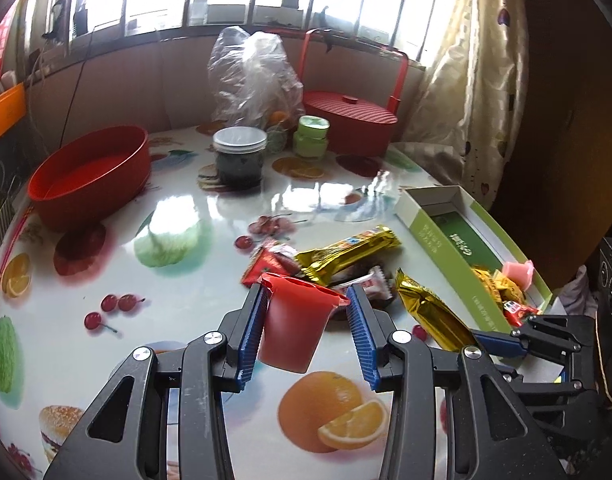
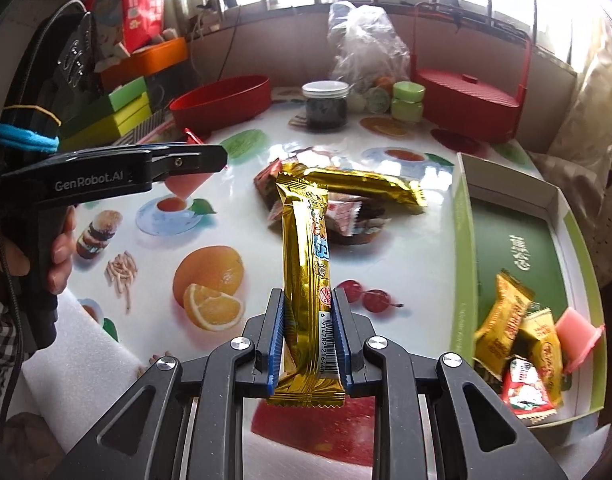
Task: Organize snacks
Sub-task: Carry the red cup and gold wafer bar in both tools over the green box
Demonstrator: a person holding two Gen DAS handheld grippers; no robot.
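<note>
The clear plastic bag (image 1: pixel 252 76) hides its contents, and the dark jar's (image 2: pixel 325 106) contents are unreadable.

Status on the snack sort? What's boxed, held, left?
Done: a few wrapped snacks and a pink jelly cup already lie in the green cardboard box. In hand: left gripper holds a red jelly cup; right gripper is clamped on a long gold-foil bar. Left: a second gold bar and small red-and-white wrapped snacks piled on the fruit-print table.

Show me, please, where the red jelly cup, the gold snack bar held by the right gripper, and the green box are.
red jelly cup (image 1: pixel 296 326): left wrist view, front of its body.
gold snack bar (image 2: pixel 306 264): right wrist view, middle of wrapper.
green box (image 2: pixel 461 248): right wrist view, left wall.
</note>
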